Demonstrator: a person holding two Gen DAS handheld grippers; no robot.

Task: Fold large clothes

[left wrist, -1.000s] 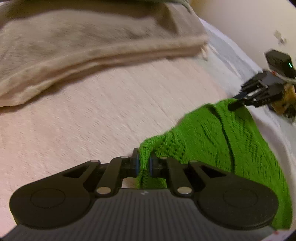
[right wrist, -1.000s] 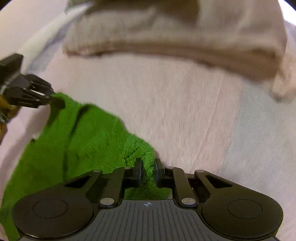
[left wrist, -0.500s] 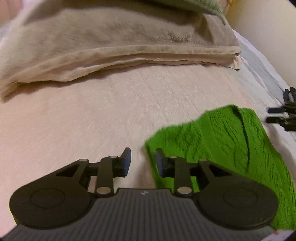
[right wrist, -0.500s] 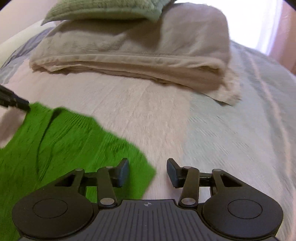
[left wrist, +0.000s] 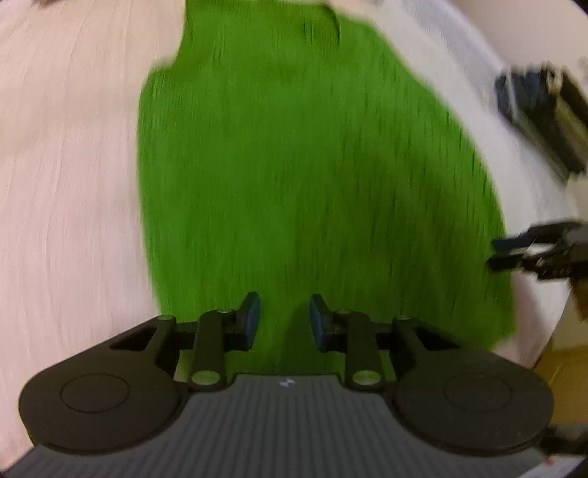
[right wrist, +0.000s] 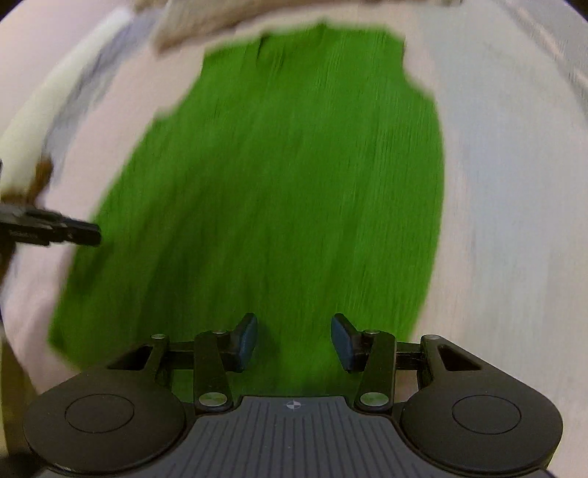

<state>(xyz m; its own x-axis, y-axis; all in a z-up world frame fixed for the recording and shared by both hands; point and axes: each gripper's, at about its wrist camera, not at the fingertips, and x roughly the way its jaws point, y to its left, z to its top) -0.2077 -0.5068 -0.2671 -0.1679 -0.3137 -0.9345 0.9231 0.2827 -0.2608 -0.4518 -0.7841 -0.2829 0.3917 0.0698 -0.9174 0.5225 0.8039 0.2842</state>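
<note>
A green knitted garment [left wrist: 312,176] lies spread flat on a pale pinkish bedcover [left wrist: 66,184], its ribbed knit running lengthwise away from both cameras; both views are smeared by motion blur, so finer stitch detail cannot be made out. In the left wrist view the left gripper [left wrist: 283,321] hangs above the near end of the garment with its jaws parted wide and nothing between the blue pads [left wrist: 251,320]. At the right edge of that view the right gripper [left wrist: 514,252] appears as a dark blurred shape just beside the garment's right border; whether it touches the knit cannot be told. Further up on the right sits a dark boxy object [left wrist: 540,114], too blurred to identify. In the right wrist view the right gripper [right wrist: 294,340] is likewise spread wide and empty, poised over the near part of the green garment [right wrist: 286,191], which fills the middle of the view and narrows toward a notch at its far end. The left gripper [right wrist: 55,231] reaches in from the left edge, its tip at the garment's left border. Beyond the garment lies a beige folded cloth [right wrist: 191,29], and to the right the bedcover [right wrist: 514,202] turns pale grey-blue. No brand, label or readable writing shows anywhere; only a small round crosshair mark [right wrist: 293,405] sits on the gripper body.
</note>
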